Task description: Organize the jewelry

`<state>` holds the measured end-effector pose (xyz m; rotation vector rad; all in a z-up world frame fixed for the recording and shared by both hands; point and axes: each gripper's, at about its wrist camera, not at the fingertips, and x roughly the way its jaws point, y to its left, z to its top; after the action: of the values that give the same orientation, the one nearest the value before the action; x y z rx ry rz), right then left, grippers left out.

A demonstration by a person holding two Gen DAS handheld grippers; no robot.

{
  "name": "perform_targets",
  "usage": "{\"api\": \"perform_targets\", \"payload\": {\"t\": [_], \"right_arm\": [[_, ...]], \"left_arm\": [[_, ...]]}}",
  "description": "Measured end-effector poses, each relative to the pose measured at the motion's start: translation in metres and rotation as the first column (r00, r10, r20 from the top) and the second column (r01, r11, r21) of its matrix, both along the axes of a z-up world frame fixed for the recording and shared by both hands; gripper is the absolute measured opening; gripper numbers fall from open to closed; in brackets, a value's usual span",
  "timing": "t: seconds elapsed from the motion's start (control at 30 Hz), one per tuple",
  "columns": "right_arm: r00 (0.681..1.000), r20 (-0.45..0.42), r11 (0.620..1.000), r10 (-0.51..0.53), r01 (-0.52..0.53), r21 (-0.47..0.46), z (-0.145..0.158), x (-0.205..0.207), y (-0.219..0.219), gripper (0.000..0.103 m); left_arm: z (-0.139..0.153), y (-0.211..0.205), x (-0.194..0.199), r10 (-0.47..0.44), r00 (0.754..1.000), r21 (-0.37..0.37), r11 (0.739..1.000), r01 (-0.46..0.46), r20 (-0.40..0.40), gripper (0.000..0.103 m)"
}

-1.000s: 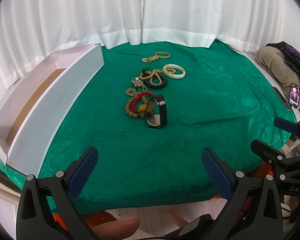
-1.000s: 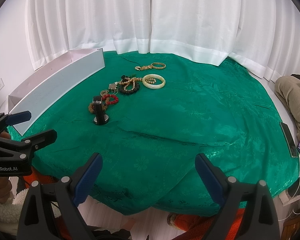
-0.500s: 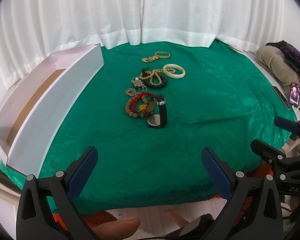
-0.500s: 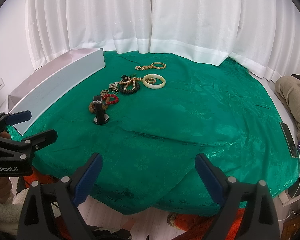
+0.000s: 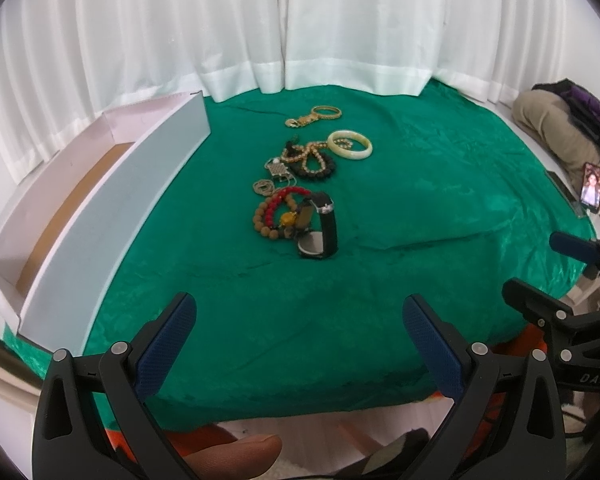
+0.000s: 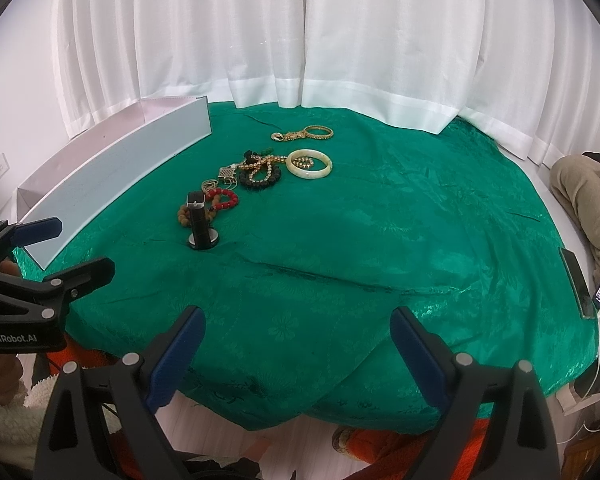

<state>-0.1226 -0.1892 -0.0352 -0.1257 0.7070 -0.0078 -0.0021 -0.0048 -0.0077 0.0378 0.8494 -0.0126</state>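
Jewelry [image 5: 300,184] — bangle, bead strands, chains, watch [image 5: 318,226] — heaped mid-cloth beside white box [image 5: 100,200], untouched. Left gripper [image 5: 296,320] and right gripper [image 6: 296,324]: fingers spread, empty, well short. Risk — tangled strands likely drag neighbours when lifted.

Left hand-held gripper [image 5: 299,322] and right hand-held gripper [image 6: 297,334], both jaws spread wide, side by side.

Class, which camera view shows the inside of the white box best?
The left wrist view: it looks over the white box's long wall onto its brown floor. The right wrist view shows only that wall's outer face and far rim.
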Motion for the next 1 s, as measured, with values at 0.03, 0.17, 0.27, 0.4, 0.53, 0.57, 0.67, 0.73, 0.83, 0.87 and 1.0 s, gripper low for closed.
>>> {"api": "perform_targets", "payload": {"t": [0.03,0.17,0.27,0.4,0.53,0.57,0.67,0.73,0.83,0.87,1.0], "right_arm": [[1.0,0.0,1.0,-0.001,0.001,0.001,0.0002,0.0004,-0.0003,0.096],[1.0,0.0,1.0,0.0,0.0,0.0,0.0003,0.0004,-0.0003,0.096],[1.0,0.0,1.0,0.001,-0.001,-0.002,0.0001,0.0004,0.0009,0.096],[1.0,-0.003,1.0,0.001,-0.001,-0.001,-0.0001,0.0011,0.0003,0.096],[1.0,-0.003,1.0,0.001,-0.001,0.0,-0.0002,0.0009,0.0003,0.096],[1.0,-0.003,1.0,0.001,-0.001,0.001,-0.0004,0.0003,0.0003,0.096],[1.0,-0.003,1.0,0.002,-0.002,-0.001,-0.0003,0.0007,0.0003,0.096],[1.0,-0.003,1.0,0.002,-0.002,-0.001,-0.0002,0.0009,0.0002,0.096],[1.0,-0.003,1.0,0.002,-0.002,-0.001,-0.0001,0.0009,0.0001,0.096],[1.0,-0.003,1.0,0.001,-0.001,0.0,-0.0001,0.0006,0.0001,0.096],[1.0,-0.006,1.0,0.002,-0.002,-0.001,-0.0002,0.0004,0.0007,0.096]], "left_arm": [[0.0,0.0005,0.0004,0.001,1.0,0.0,1.0,-0.001,0.0,0.103],[-0.0001,0.0018,0.0013,0.006,1.0,-0.001,1.0,-0.006,0.003,0.103],[0.0014,0.002,0.0016,0.009,1.0,-0.006,1.0,-0.008,0.012,0.103],[0.0032,0.004,0.0009,0.017,1.0,-0.01,1.0,-0.017,0.024,0.103],[0.0036,0.0047,0.0016,0.019,1.0,-0.029,0.999,-0.018,0.019,0.103],[0.0038,0.0048,0.0017,0.018,1.0,-0.034,0.999,-0.017,0.019,0.103],[0.0052,0.0045,0.0015,0.008,1.0,-0.037,0.999,-0.007,0.025,0.103],[0.0059,0.0022,0.0014,0.0,0.999,-0.02,1.0,0.001,0.033,0.103],[0.0059,0.0002,0.0012,-0.014,0.999,-0.011,1.0,0.015,0.033,0.103],[0.0061,0.0001,0.0012,-0.018,0.999,-0.015,1.0,0.018,0.032,0.103],[0.006,-0.0005,0.0022,-0.02,0.999,-0.019,1.0,0.021,0.026,0.103]]}}
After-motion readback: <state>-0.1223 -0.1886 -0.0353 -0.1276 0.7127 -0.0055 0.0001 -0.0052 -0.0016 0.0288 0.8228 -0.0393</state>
